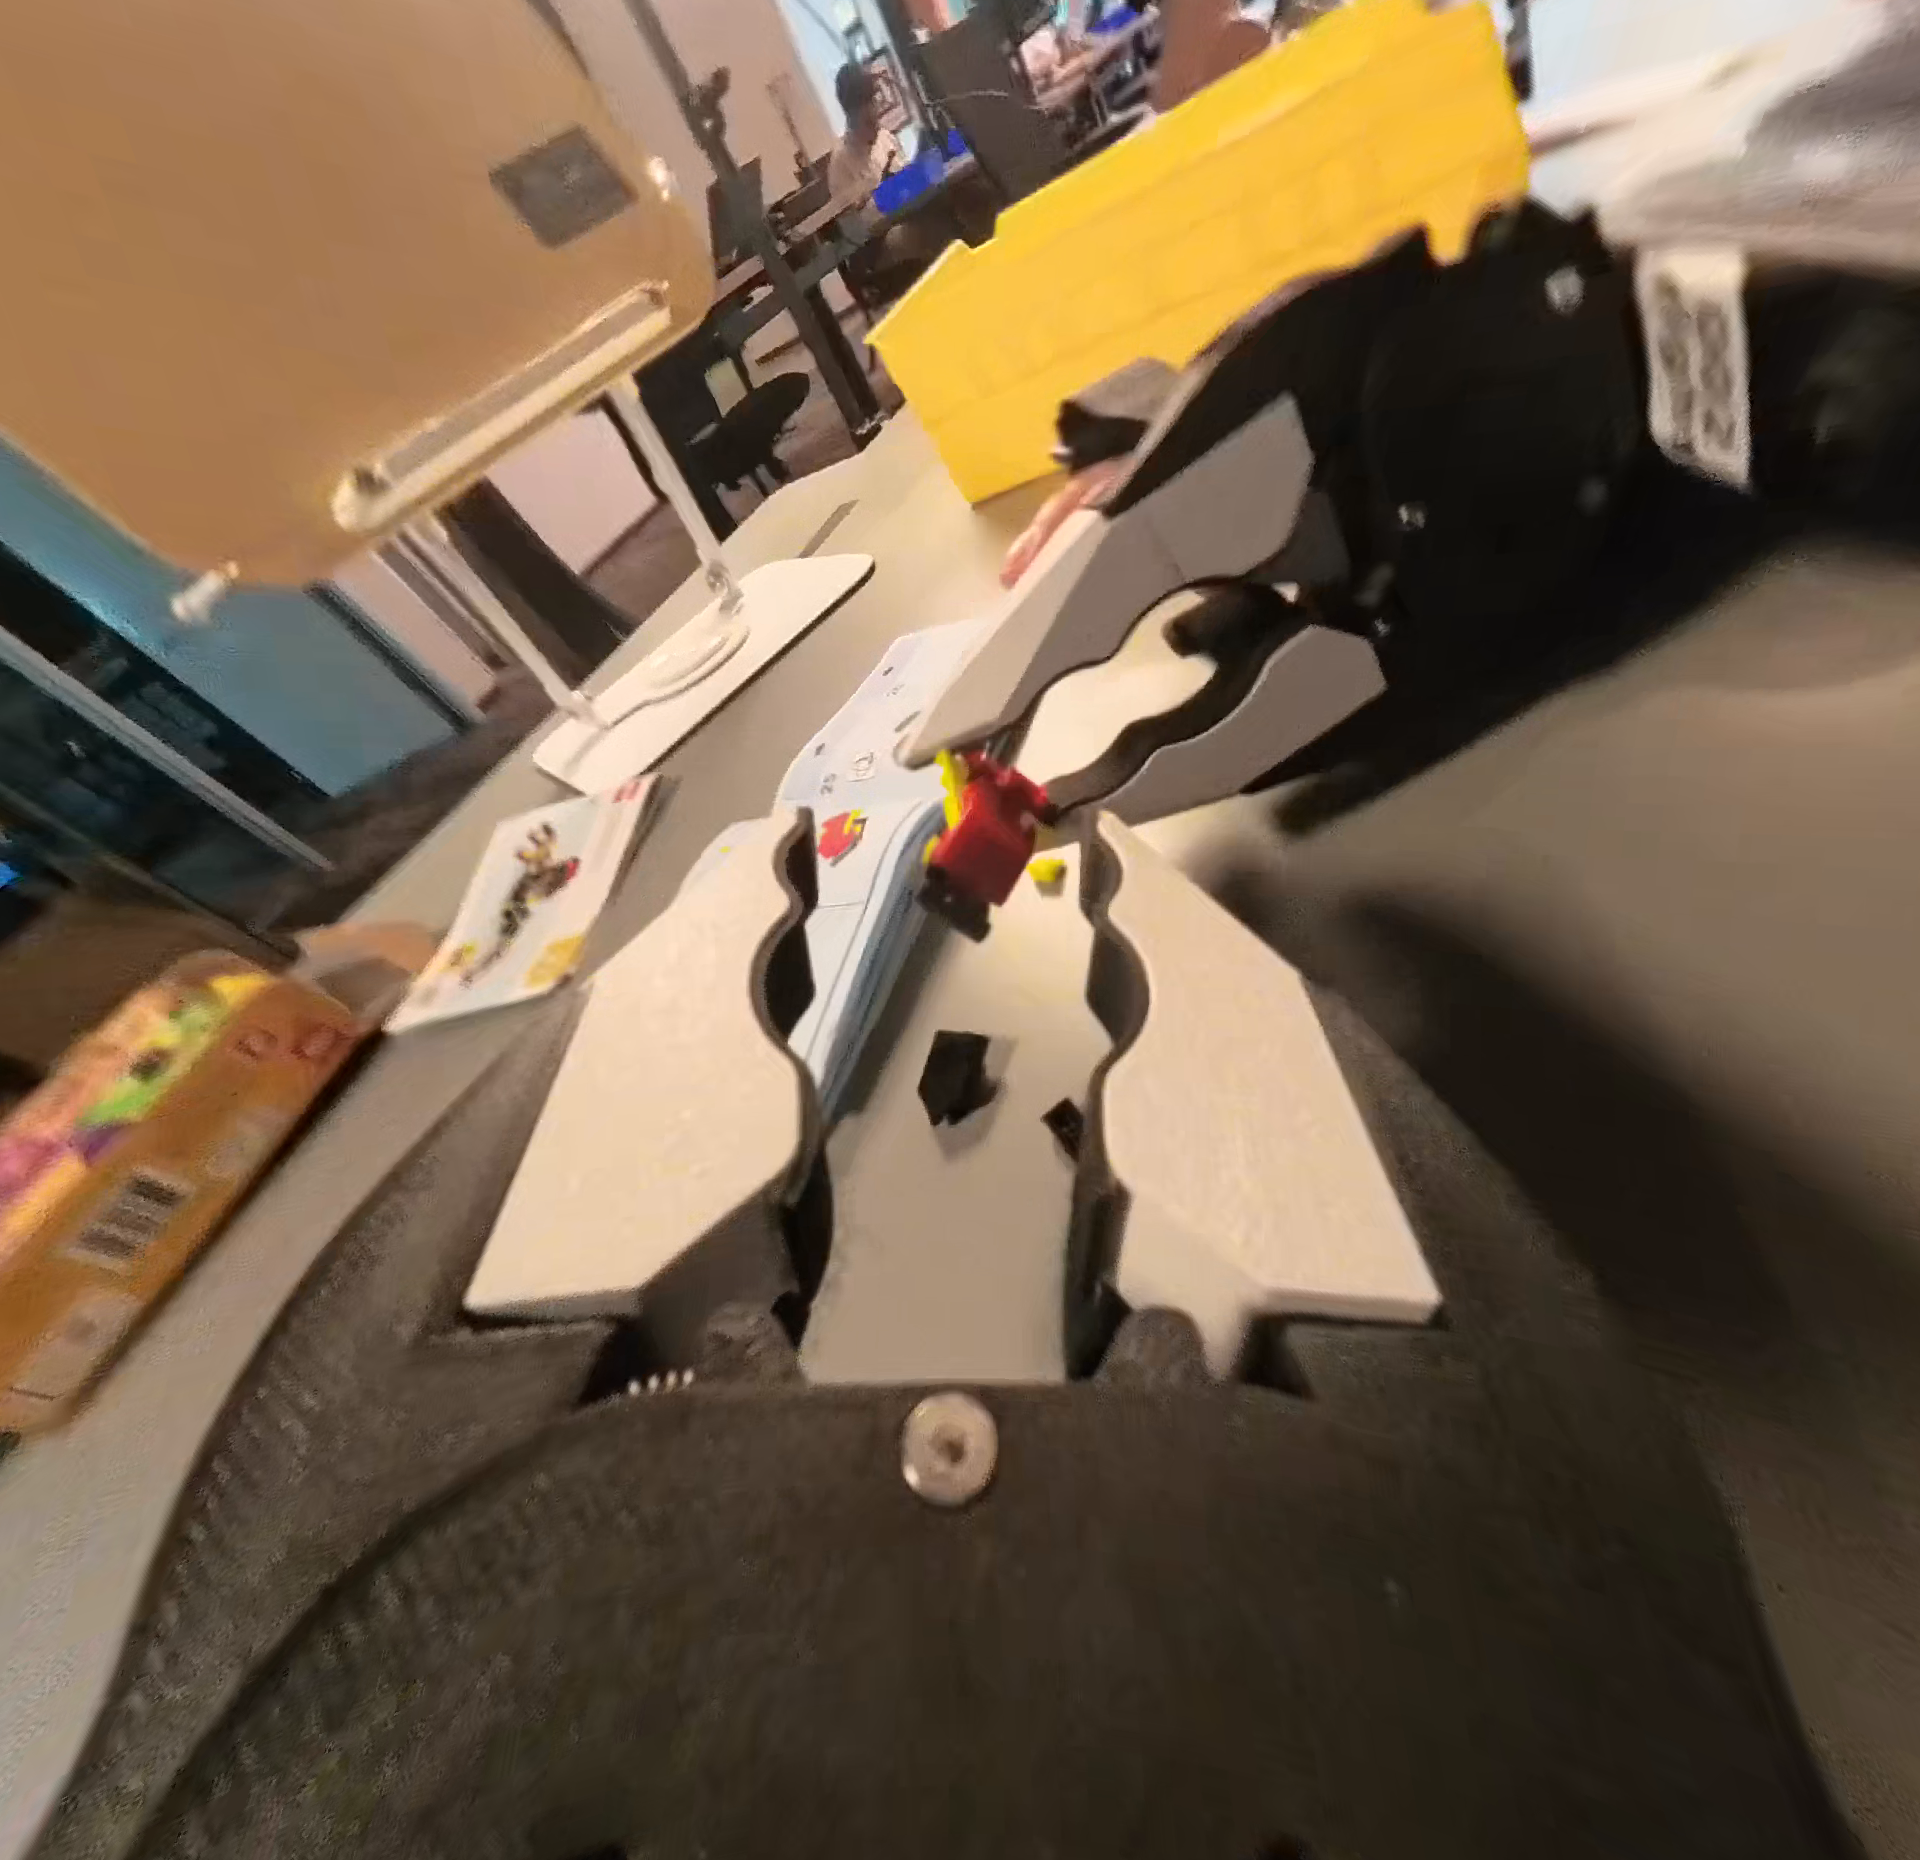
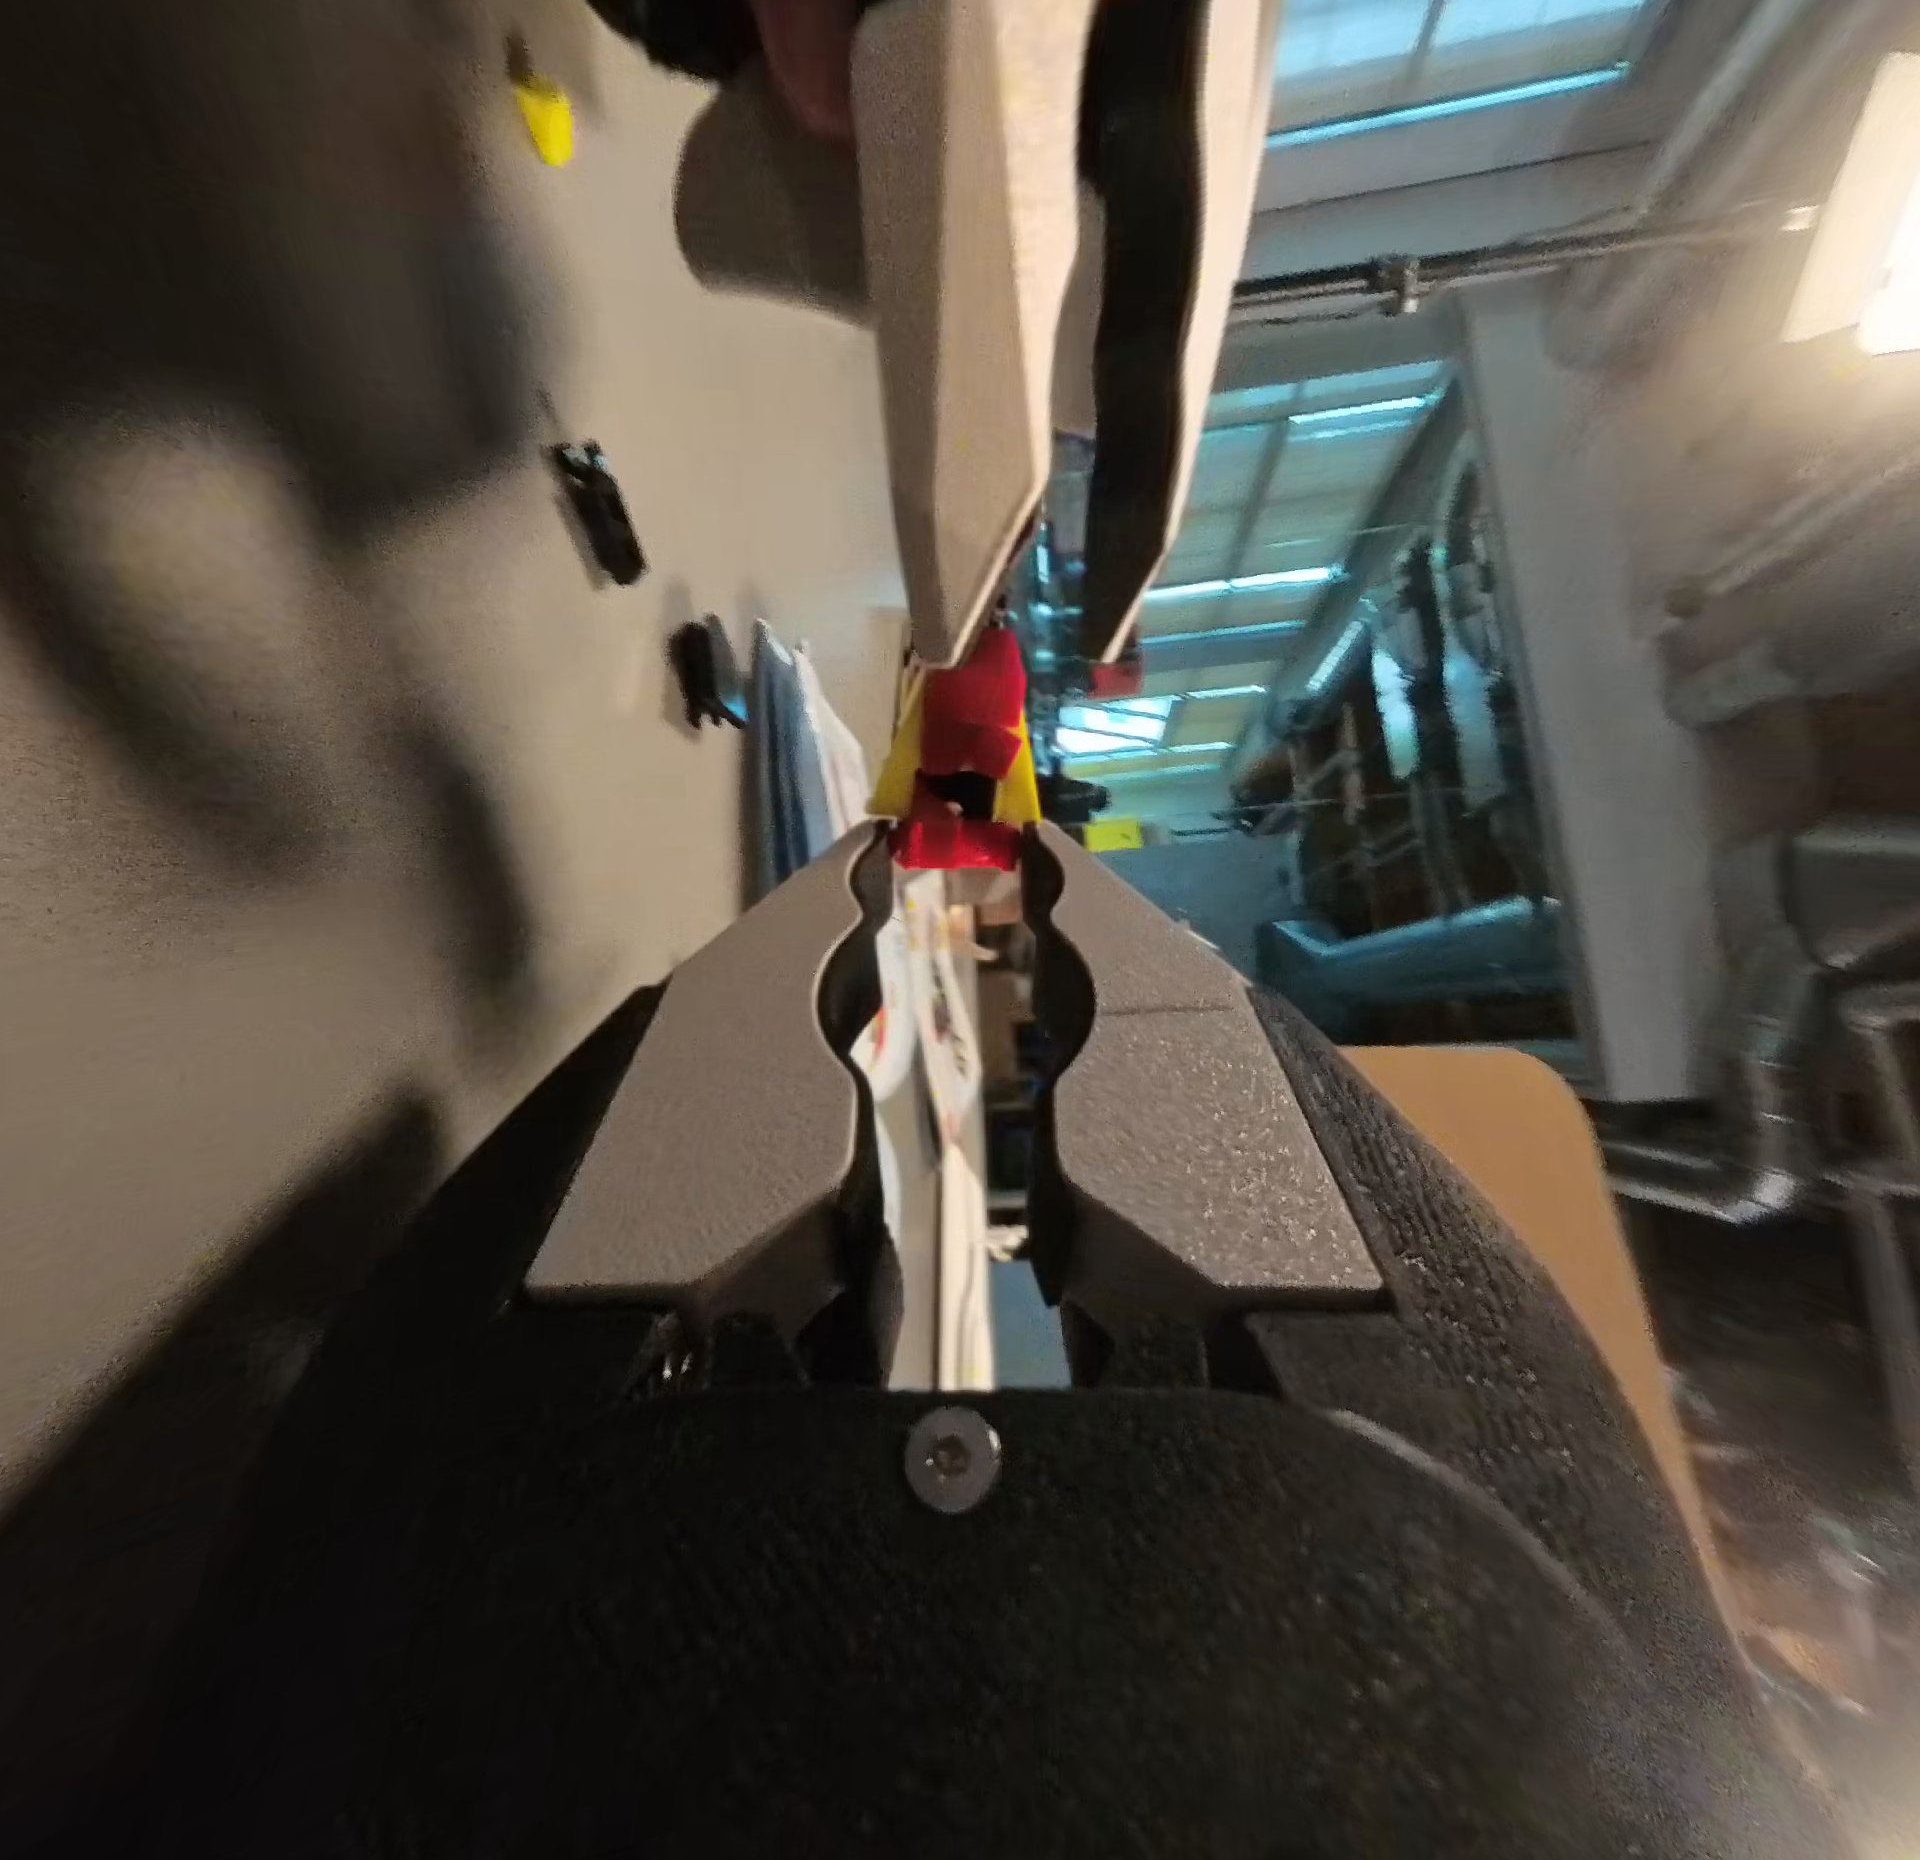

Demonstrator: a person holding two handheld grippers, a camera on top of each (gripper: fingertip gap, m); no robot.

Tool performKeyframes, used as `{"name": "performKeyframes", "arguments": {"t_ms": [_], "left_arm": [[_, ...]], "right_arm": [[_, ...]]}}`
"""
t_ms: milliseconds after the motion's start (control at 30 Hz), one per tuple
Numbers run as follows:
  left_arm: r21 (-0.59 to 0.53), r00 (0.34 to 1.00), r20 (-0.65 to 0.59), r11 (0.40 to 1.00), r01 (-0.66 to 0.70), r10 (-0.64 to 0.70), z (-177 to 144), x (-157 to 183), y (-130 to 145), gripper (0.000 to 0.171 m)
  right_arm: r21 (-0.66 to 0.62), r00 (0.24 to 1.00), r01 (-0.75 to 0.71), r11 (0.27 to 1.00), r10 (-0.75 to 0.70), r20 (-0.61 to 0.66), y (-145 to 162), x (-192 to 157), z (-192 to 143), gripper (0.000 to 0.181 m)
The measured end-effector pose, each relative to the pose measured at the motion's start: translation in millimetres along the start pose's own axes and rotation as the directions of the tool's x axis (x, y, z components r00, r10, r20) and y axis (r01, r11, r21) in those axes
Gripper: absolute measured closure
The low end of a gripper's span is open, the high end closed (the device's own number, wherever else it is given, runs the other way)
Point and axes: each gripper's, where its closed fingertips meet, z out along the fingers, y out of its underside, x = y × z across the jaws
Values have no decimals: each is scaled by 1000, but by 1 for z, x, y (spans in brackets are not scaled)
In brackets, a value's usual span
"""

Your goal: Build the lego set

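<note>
Right wrist view: right claw [image 2: 956, 854] pinches lego model [image 2: 961, 761].

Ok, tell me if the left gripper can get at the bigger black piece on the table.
Probably yes. The left gripper has its fingers open, and the black piece lies uncovered on the table between them. The right gripper, shut on the red-and-yellow assembly, sits farther ahead, near the fingertips.

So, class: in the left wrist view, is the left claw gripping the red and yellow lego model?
No, the left claw is open and empty; the right claw holds the lego model.
</note>
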Motion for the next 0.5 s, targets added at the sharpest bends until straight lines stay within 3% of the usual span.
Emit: {"name": "performKeyframes", "arguments": {"t_ms": [100,167,500], "left_arm": [[21,985,-61,986,164,-162,-1,0,-4,121],[15,978,-79,981,195,-193,0,0,-3,121],[-36,982,-141,992,121,-125,1,17,1,130]], "right_arm": [[-8,998,45,999,-45,-40,-3,3,-2,159],[-10,997,63,998,-64,-54,-6,4,-2,159],[27,991,59,998,-56,-120,-17,15,-5,159]]}}
